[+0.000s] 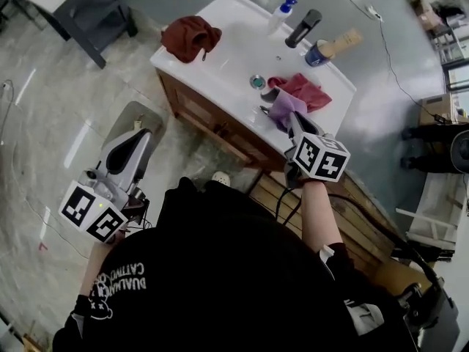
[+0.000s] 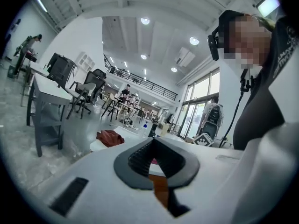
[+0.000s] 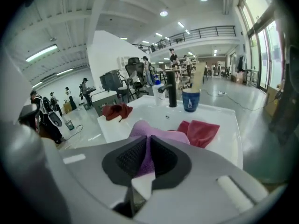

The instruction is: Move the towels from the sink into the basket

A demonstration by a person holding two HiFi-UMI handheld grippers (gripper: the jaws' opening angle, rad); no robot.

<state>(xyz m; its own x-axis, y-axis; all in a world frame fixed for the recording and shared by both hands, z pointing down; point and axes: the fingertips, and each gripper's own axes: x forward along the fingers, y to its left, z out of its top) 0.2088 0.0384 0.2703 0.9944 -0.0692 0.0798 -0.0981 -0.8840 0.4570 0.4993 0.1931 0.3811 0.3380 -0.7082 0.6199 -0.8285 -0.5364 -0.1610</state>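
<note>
Right gripper (image 3: 148, 154) clamped on purple towel (image 3: 161, 133), centre frame, above sink (image 1: 234, 57). Left gripper (image 1: 130, 152), lower left: jaws apart, nothing between them.

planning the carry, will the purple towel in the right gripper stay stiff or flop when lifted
Probably floppy: the purple towel bunches in soft folds where the right gripper pinches it, so the rest should drape down. Likely light, being thin cloth. It seems to lie against the red towel in the sink, so it may drag that.
</note>
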